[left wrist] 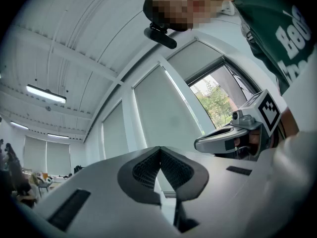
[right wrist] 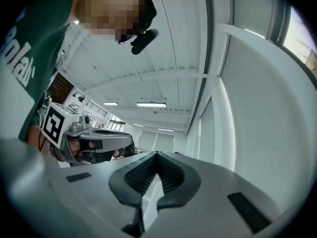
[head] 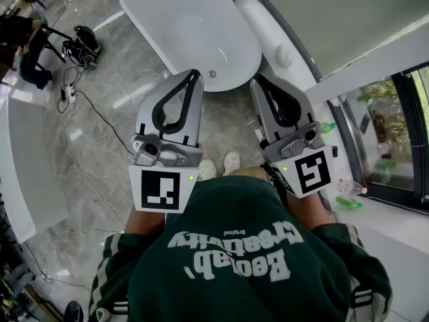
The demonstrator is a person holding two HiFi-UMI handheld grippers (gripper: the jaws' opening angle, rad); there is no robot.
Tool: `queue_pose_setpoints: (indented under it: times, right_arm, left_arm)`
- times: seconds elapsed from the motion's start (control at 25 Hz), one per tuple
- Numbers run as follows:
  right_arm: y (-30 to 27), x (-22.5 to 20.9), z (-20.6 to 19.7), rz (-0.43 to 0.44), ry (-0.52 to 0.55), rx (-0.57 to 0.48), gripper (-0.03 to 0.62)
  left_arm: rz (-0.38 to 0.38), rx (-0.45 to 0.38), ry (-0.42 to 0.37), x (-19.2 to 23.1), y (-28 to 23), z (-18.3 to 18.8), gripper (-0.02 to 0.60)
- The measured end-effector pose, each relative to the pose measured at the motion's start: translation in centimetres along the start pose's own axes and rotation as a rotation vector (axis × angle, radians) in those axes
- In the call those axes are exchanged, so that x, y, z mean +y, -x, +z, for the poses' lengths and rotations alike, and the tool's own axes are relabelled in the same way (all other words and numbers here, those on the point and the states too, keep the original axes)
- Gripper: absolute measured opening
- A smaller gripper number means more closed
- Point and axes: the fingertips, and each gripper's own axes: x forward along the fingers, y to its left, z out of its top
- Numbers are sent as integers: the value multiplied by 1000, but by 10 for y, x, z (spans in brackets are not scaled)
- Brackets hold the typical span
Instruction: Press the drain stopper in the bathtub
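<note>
Beyond sweatshirt, drain stopper looks small, round, grey.

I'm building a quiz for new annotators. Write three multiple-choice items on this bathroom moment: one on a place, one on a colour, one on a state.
1. Where is the drain stopper?
A. inside the bathtub, at its near end
B. outside the tub
C. between a gripper's jaws

2. The person's sweatshirt is:
A. red
B. green
C. white

3. The left hand-held gripper and right hand-held gripper are:
A. both wide open
B. both shut and empty
C. both shut on the stopper

Answers: 1 A, the head view shows it on the tub's inner wall at the near end. 2 B, the head view shows dark green fabric. 3 B, each gripper view shows the jaw tips meeting with nothing between.
</note>
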Motion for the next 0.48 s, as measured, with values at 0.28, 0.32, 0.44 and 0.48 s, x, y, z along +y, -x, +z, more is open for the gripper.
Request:
queue_pose_setpoints:
  times: [0.28,0.32,0.44,0.48]
  right_arm:
    - [2,6,-2,5,-1,-4,11]
    - [2,6,-3,7,1,-7,11]
    - [4,5,-3,6,-3,-23,11]
    - [4,4,-3,3,-7,-25,11]
  left_arm:
    - [1,8,-18,-1,6,-1,5]
    - [1,9,-22,-2,6,-2,5]
    - [3,15,-25,-4,5,-3,5]
    - [3,17,-20,-5,5,-4,5]
